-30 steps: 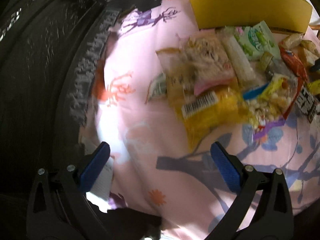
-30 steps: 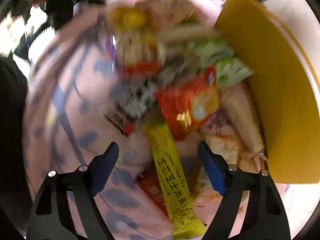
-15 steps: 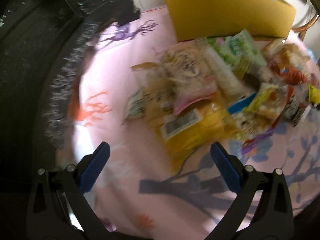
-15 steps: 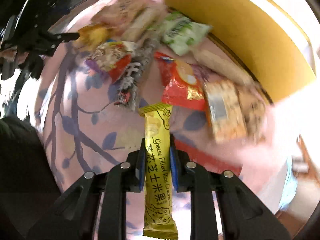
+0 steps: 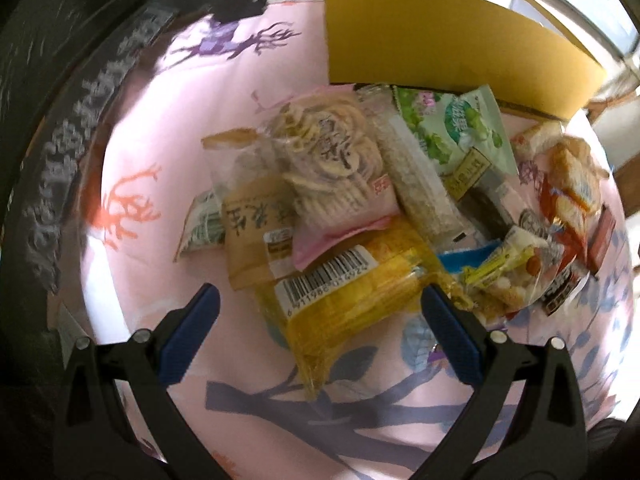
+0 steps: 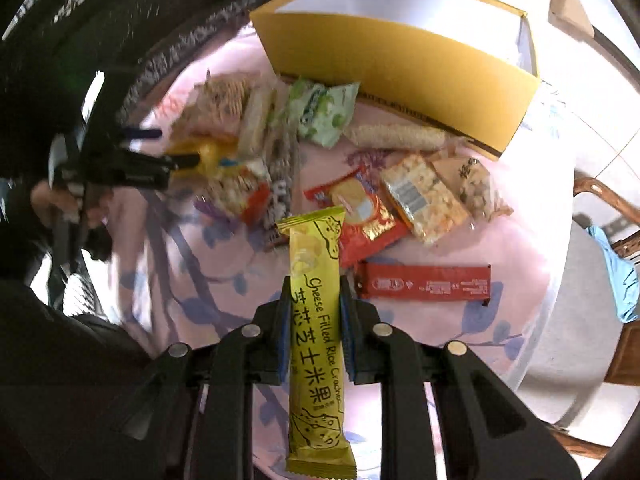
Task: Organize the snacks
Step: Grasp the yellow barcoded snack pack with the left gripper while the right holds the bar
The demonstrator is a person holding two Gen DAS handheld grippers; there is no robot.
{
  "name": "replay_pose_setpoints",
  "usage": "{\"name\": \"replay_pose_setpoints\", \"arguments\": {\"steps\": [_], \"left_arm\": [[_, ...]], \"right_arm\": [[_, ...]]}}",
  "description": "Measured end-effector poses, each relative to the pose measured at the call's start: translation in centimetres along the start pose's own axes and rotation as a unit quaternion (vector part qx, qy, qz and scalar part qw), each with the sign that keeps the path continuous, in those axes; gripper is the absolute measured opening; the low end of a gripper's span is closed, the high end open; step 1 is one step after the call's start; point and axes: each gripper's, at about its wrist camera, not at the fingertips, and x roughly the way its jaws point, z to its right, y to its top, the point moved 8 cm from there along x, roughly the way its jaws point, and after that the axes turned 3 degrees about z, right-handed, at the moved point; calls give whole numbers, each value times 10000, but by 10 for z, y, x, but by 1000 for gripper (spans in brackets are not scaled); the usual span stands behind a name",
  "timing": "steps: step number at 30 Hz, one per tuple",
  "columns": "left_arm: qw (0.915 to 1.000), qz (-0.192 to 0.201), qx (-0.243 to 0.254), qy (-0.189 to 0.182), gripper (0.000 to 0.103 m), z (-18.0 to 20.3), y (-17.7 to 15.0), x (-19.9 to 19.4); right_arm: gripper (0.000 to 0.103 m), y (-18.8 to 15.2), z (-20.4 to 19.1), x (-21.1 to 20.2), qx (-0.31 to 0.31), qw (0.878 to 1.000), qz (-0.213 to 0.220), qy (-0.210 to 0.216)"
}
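In the left wrist view, the left gripper (image 5: pixel 318 330) is seen spread wide with nothing between its blue pads, poised above a yellow barcoded packet (image 5: pixel 352 300) at the near edge of the snack pile. A clear bag of round crackers (image 5: pixel 336 168), a long rice bar (image 5: pixel 416 180) and a green packet (image 5: pixel 460 128) are found further along, with the yellow cardboard box (image 5: pixel 420 40) behind them on the pink tablecloth (image 5: pixel 168 152). In the right wrist view, the right gripper (image 6: pixel 314 322) is closed onto a yellow cheese rice cracker stick (image 6: pixel 316 312), lifted clear of the cloth. A red flat bar (image 6: pixel 424 282) is seen just right of it, on the cloth
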Motion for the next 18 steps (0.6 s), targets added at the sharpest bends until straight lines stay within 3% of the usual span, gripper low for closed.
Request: {"name": "replay_pose_setpoints", "arguments": {"steps": [5,7,9,10,11,12,13,15,17,18], "left_arm": [[9947,225,-662,-749,101,-13,6,-13],[9957,490,-114,-776,101,-12,12,-22],[9914,560,1091,-453,101,-2,16,-27],[9753,552,2111,-331,101,11,16,-29],[9568,652,2820,-290,101,22,13,-32],[9244,736,3719,-415,101,36,7,-33],[9051,641,4161,-591,101,44,1,-29],[8773,262,4729,-771,101,52,-8,-11],[8708,186,4830,-900,98,53,-10,3],[8689,-39,4793,-1233,98,54,-17,10]], "right_arm": [[21,6,-5,-2,39,9999,92,95],[21,6,-5,0,129,9997,67,187],[21,5,-5,1,173,9996,51,235],[21,5,-5,1,204,9994,68,261],[21,5,-5,0,269,9991,104,313],[21,5,-4,0,348,9987,135,356],[21,4,-3,-1,408,9983,161,389],[21,2,-2,-4,532,9973,285,414],[21,-2,-2,-10,630,9962,374,465],[21,-5,-2,-11,666,9960,368,462]]}}
